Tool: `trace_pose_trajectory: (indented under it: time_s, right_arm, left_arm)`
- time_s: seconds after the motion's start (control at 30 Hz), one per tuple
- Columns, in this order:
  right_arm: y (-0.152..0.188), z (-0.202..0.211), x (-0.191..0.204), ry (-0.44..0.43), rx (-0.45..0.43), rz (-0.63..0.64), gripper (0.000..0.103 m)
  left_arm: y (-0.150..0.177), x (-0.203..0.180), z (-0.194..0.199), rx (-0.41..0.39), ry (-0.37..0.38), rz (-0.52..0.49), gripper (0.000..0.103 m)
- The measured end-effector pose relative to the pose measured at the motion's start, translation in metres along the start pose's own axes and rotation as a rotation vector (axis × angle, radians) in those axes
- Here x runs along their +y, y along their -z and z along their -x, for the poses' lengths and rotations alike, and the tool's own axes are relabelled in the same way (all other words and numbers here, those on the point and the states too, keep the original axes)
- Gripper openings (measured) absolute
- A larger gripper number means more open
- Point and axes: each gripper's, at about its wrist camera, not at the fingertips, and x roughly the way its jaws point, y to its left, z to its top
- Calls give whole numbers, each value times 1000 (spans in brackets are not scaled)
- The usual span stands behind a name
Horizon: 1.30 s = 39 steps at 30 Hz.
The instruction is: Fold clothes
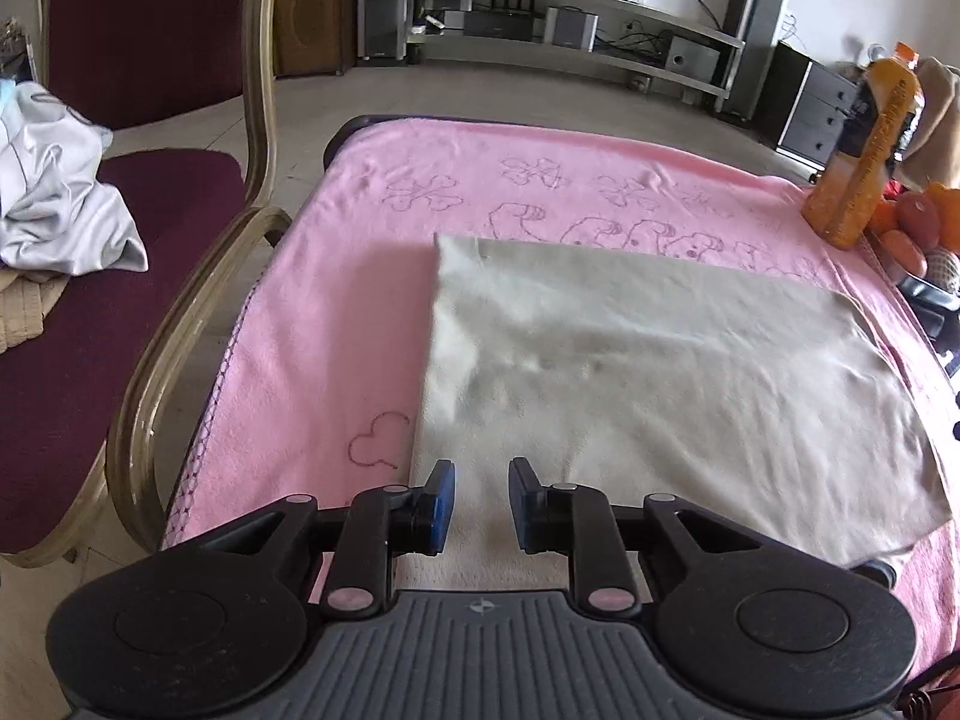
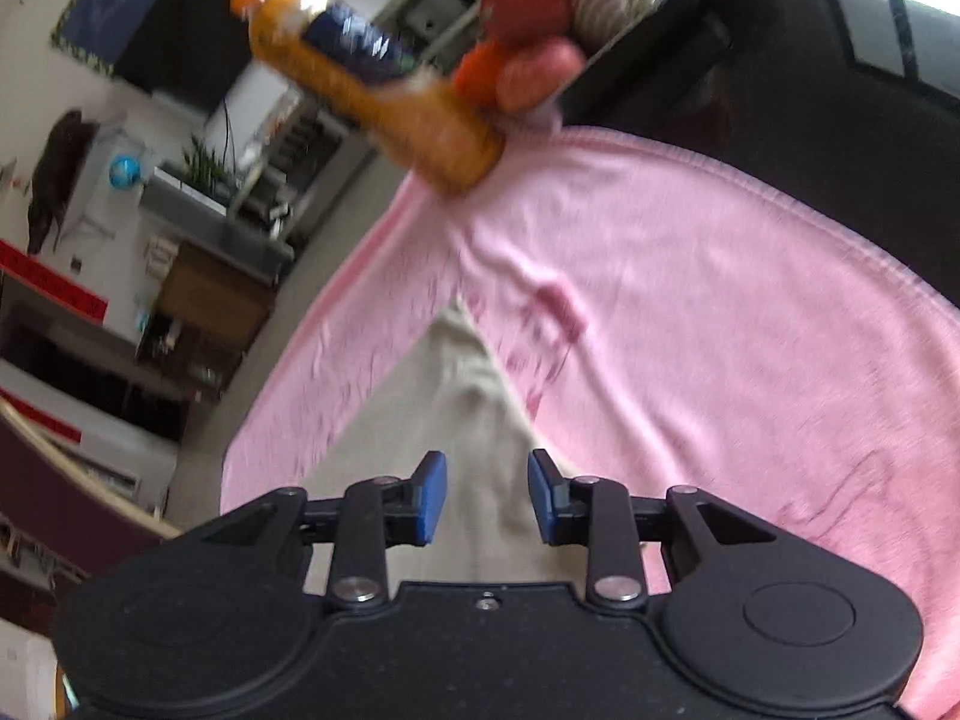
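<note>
A beige folded cloth (image 1: 660,384) lies flat on a pink towel (image 1: 336,276) that covers the table. My left gripper (image 1: 481,489) is open and empty, just above the cloth's near left part. In the right wrist view the cloth (image 2: 456,420) shows as a narrow corner pointing away, on the pink towel (image 2: 720,324). My right gripper (image 2: 487,489) is open and empty over that corner. This view is tilted and blurred.
An orange juice bottle (image 1: 864,144) and a tray of fruit (image 1: 918,228) stand at the table's far right; both also show in the right wrist view, the bottle (image 2: 372,90) beside the fruit (image 2: 528,42). A maroon chair (image 1: 150,228) with crumpled clothes (image 1: 54,192) stands left.
</note>
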Motion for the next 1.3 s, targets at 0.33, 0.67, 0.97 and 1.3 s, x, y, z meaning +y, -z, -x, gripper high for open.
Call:
trace_pose_trajectory:
  time_s: [0.33, 0.67, 0.97, 1.3]
  right_arm:
    - [5, -61, -2, -156, 235, -64, 27]
    - [7, 4, -35, 182, 60, -58, 24]
    - [42, 44, -49, 4, 10, -151, 34]
    - [41, 19, -35, -51, 49, -152, 45]
  left_arm:
    - [6, -3, -32, 60, -44, -32, 22]
    - [16, 5, -11, 74, -124, -47, 30]
    - [22, -24, 4, 14, -39, -149, 42]
    - [19, -13, -9, 75, -14, -67, 45]
